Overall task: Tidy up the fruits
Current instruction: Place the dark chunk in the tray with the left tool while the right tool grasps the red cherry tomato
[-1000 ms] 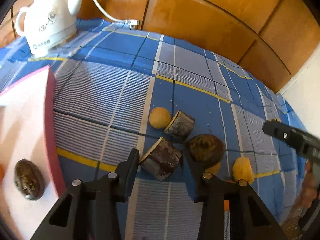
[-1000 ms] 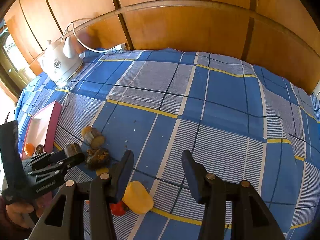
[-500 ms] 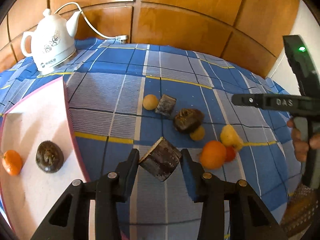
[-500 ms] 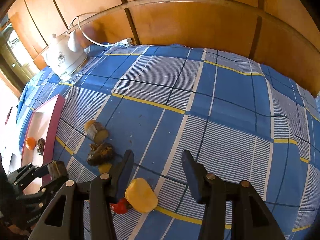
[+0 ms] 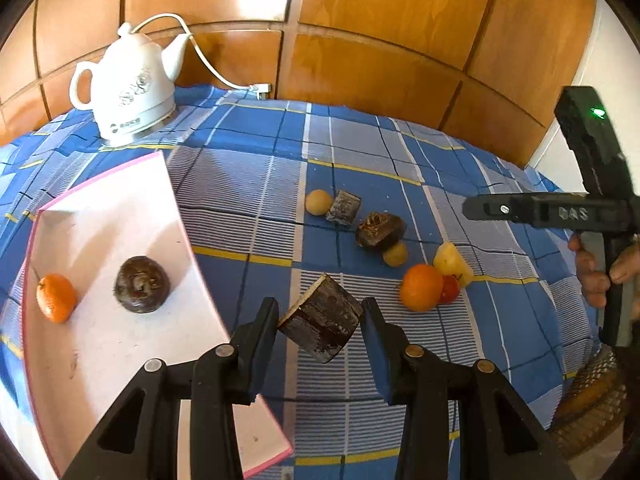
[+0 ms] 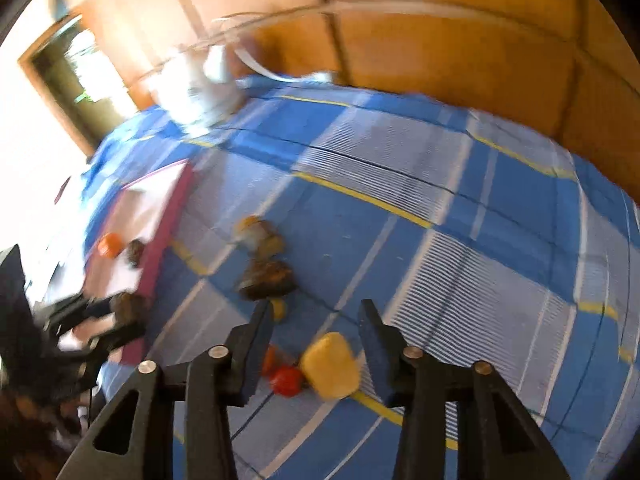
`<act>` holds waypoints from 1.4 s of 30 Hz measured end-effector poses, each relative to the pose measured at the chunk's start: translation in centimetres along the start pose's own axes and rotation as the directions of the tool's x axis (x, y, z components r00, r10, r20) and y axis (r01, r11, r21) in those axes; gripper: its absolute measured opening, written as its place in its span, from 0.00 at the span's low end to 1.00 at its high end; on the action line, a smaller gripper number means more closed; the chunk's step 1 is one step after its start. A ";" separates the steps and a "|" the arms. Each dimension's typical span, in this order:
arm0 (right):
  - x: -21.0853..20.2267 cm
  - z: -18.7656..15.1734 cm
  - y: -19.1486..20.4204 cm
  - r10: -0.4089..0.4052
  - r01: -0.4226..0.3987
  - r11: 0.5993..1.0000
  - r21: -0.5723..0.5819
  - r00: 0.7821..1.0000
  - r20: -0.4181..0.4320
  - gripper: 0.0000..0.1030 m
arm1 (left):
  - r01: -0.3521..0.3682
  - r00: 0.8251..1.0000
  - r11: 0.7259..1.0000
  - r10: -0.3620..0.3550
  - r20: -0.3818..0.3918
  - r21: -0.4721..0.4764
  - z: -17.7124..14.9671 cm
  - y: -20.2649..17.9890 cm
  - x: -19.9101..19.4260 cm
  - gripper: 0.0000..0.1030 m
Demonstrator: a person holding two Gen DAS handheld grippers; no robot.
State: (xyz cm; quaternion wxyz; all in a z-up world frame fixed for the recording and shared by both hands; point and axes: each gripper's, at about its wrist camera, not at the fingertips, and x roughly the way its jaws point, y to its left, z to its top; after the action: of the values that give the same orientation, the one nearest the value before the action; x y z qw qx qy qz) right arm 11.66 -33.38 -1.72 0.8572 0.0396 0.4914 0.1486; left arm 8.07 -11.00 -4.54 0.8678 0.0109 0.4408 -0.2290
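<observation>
A woven check cloth (image 5: 248, 192), matt and blue with ribbed white bands, covers the table. On it near the wall stands a glossy white ceramic kettle (image 5: 128, 92). The wall panels (image 5: 380, 32) behind the kettle are varnished wood with a sheen. In front of the kettle lies a smooth matt pink-edged tray (image 5: 132, 204). The dark chunk (image 5: 320, 328) beside the tray looks rough, bark-like.

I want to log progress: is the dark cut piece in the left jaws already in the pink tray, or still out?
Still out. The left gripper holds the dark cut piece above the cloth, beside the pink tray.
</observation>
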 end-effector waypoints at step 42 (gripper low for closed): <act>5.1 -5.7 7.5 -0.253 0.137 0.842 -0.522 0.955 -0.157 0.25 | -0.370 0.920 0.909 0.387 0.057 -0.195 1.6 14.8 -3.8 0.42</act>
State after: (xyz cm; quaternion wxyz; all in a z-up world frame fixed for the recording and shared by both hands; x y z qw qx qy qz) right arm 7.55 -25.18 -7.29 0.7885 -0.2531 0.5284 0.1871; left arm 13.40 3.39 -3.41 0.9129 0.0069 0.4077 -0.0158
